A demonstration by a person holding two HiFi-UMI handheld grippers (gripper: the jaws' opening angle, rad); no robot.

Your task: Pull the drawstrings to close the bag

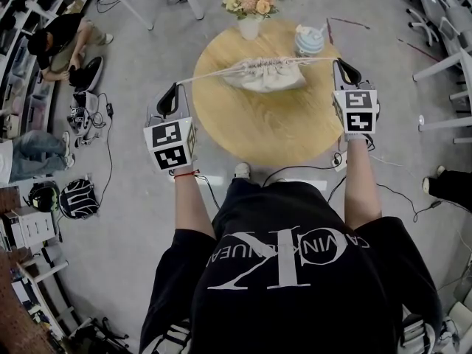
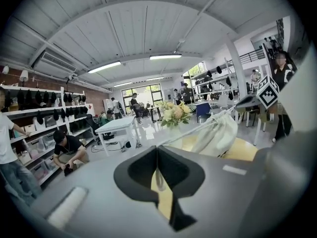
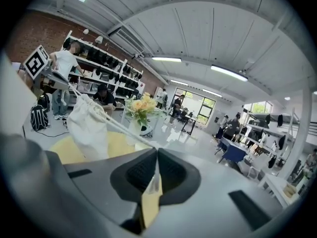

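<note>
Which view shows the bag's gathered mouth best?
The head view: the whole bag shows over the round table, its mouth bunched along the taut drawstrings. The left gripper view shows the bag side-on, its bottom hidden; the right gripper view shows the bag side-on too.

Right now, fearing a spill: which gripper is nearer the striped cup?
Right. The right gripper is just right of the striped cup; the left gripper is far left, beyond the bag.
</note>
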